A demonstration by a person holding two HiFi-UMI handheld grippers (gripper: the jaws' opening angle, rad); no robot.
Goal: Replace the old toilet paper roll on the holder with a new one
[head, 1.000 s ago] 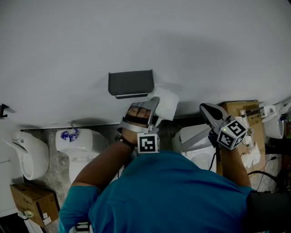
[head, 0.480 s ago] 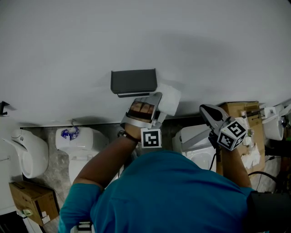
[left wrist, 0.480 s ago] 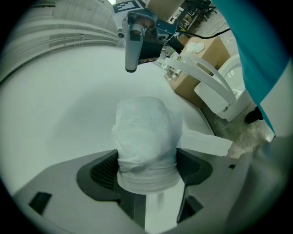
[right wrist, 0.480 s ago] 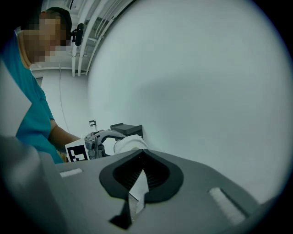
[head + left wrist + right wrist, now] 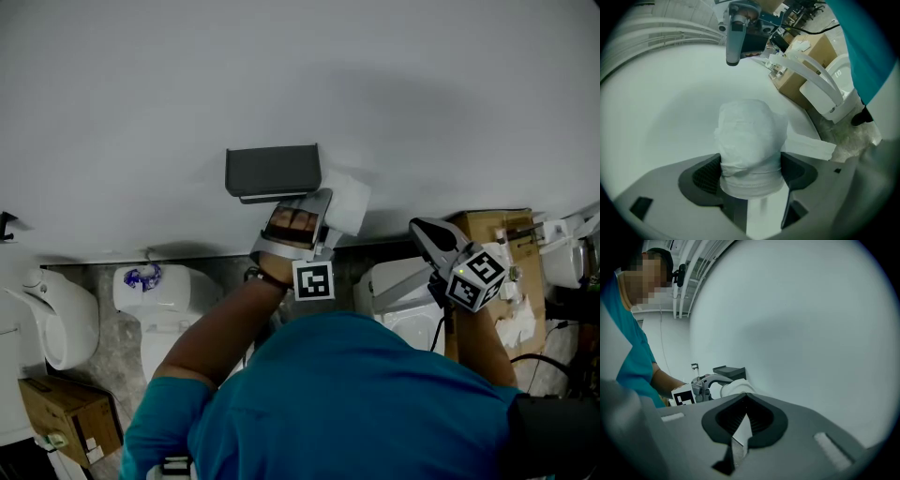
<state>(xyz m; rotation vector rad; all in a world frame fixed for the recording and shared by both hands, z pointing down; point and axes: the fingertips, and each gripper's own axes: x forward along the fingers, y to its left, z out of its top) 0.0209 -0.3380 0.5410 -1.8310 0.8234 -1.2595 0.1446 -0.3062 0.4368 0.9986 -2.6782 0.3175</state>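
— White tissue in the left gripper view; is that the toilet paper roll [image 5: 750, 140]?
— Yes; the left gripper [image 5: 314, 214] has its fingers [image 5: 705, 176] clamped on the roll's two sides, and a loose sheet trails off toward 3 o'clock.
— Where is it against the holder [image 5: 273, 171]?
— In the head view the roll sits just beside the dark grey holder, at its 4 o'clock, close to the pale wall [image 5: 281, 75]; whether roll and holder touch I cannot tell.
— And the right gripper [image 5: 424, 228]?
— Well apart, at about 4 o'clock from the roll; its fingers are drawn together with only a thin slit between them, gripping nothing; a cardboard box [image 5: 497, 230] lies at its 3 o'clock.
— Anything lower down?
— A white toilet [image 5: 159, 291] at 8 o'clock from the holder.
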